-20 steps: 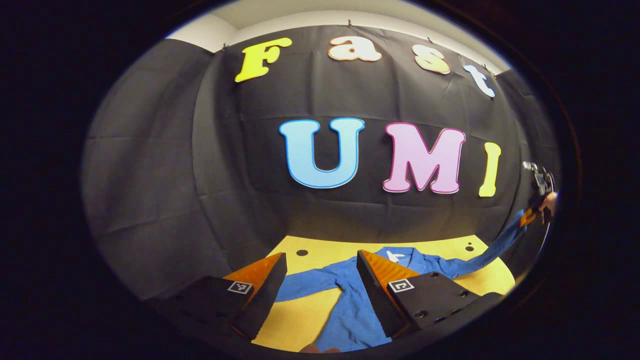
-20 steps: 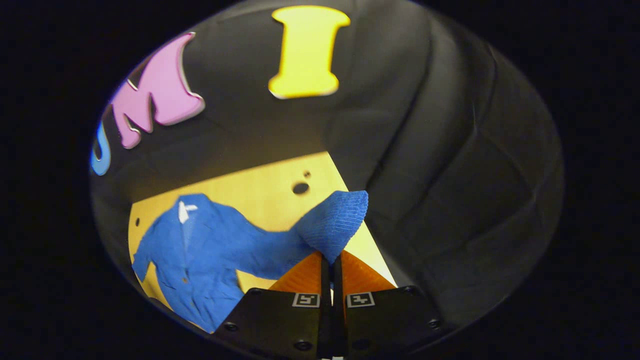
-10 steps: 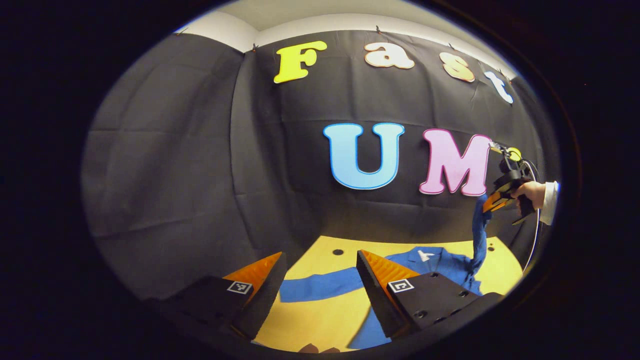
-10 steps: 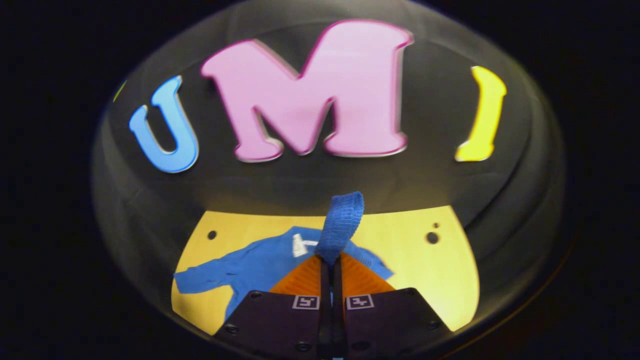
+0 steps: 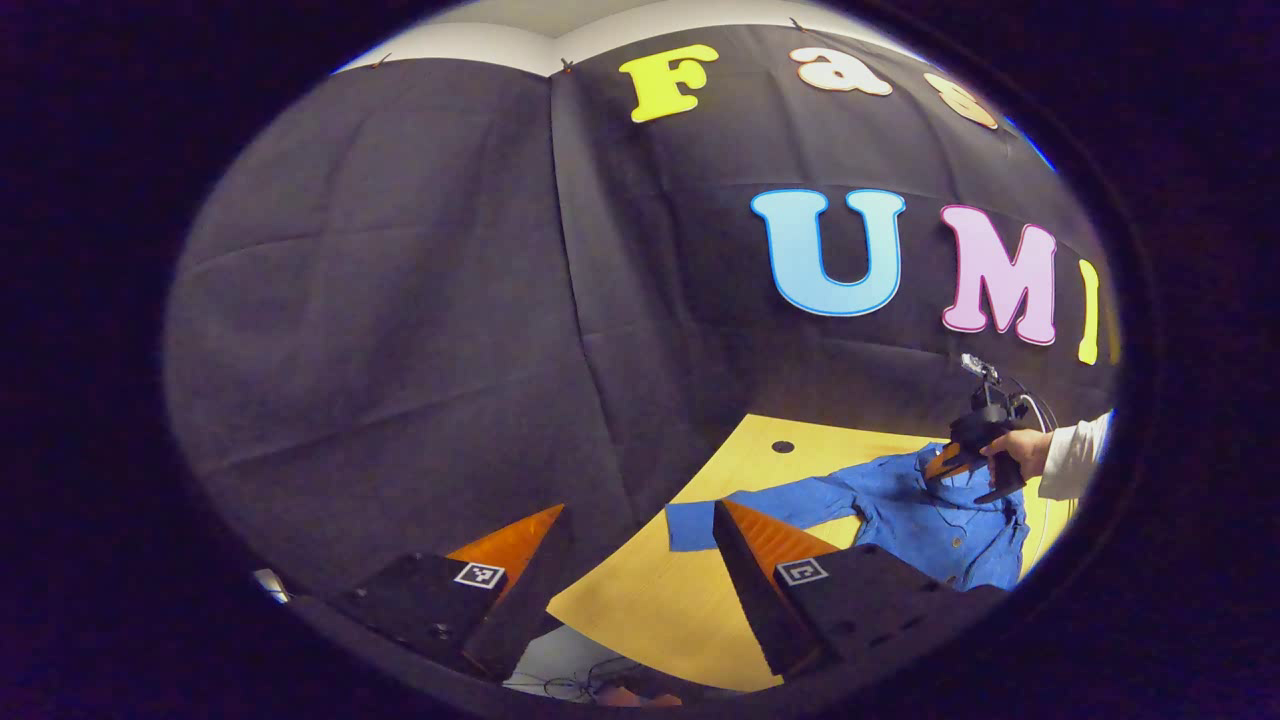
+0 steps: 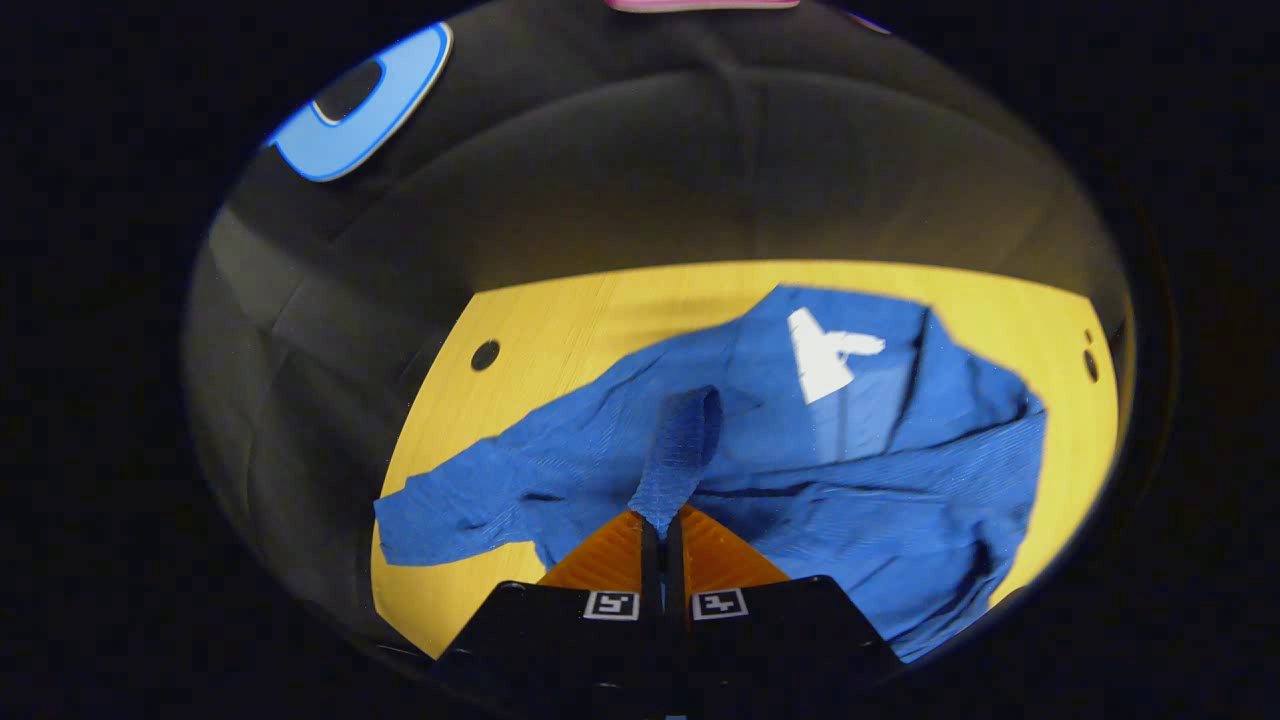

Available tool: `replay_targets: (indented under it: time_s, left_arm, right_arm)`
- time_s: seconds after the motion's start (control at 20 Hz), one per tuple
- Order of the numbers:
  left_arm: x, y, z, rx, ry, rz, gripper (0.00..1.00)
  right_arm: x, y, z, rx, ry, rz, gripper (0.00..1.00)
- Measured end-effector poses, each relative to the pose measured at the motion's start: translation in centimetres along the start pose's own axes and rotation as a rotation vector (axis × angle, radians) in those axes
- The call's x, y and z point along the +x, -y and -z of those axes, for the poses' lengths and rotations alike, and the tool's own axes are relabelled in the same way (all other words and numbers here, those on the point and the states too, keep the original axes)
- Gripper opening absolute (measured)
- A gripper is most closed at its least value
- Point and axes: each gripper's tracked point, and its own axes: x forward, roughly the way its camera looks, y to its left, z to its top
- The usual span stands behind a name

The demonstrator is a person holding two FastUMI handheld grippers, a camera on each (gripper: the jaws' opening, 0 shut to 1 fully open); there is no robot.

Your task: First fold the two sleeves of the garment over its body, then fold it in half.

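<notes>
A blue button-up garment (image 6: 850, 450) with a white neck label lies spread on the yellow table (image 6: 560, 330). My right gripper (image 6: 661, 520) is shut on the ribbed cuff (image 6: 685, 445) of one sleeve and holds it low over the garment's body. That gripper (image 5: 962, 462) and the hand on it appear far right in the left gripper view, above the garment (image 5: 930, 520). The other sleeve (image 5: 760, 505) lies stretched out flat toward the left edge. My left gripper (image 5: 640, 570) is open, empty, off the table's left edge.
The table (image 5: 650, 610) has small round holes (image 6: 485, 354) near its far corners. The black cloth wall closes in behind and at the sides. Cables lie on the floor below the table's near-left edge.
My right gripper has carried the sleeve cuff down and across, from high above the table to just over the garment's body. My left gripper has swung left, away from the garment.
</notes>
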Motion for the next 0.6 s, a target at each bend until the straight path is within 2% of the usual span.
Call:
replay_targets:
  time_s: [0.05,0.1,0.15,0.2,0.25,0.3,0.45,0.6]
  left_arm:
    - [0.2,-0.3,0.4,-0.011,-0.007,-0.010,0.81]
    - [0.6,0.0,0.9,-0.020,-0.006,-0.011,0.81]
    - [1.5,0.3,1.6,-0.027,-0.020,-0.007,0.81]
    - [2.6,0.9,2.9,-0.033,-0.058,-0.002,0.81]
    - [3.6,1.4,4.1,-0.035,-0.113,0.009,0.81]
    - [4.2,2.2,5.1,-0.036,-0.183,0.027,0.82]
    - [6.9,4.2,7.5,-0.085,-0.281,0.089,0.83]
    - [10.7,5.3,8.5,-0.086,-0.343,0.122,0.83]
  right_arm:
    - [1.3,-0.8,0.7,0.026,-0.011,-0.022,0.04]
    - [2.3,-1.2,1.0,0.053,-0.018,-0.044,0.22]
    - [3.1,-1.4,1.1,0.077,-0.026,-0.051,0.24]
    - [3.3,-1.3,1.0,0.101,-0.031,-0.056,0.07]
    - [4.2,-1.7,1.0,0.125,-0.034,-0.078,0.00]
    - [4.1,-2.4,0.8,0.150,-0.035,-0.116,0.21]
    - [2.4,-4.4,-0.9,0.168,0.000,-0.224,0.93]
    - [-1.5,-4.7,-2.4,0.090,0.052,-0.274,0.95]
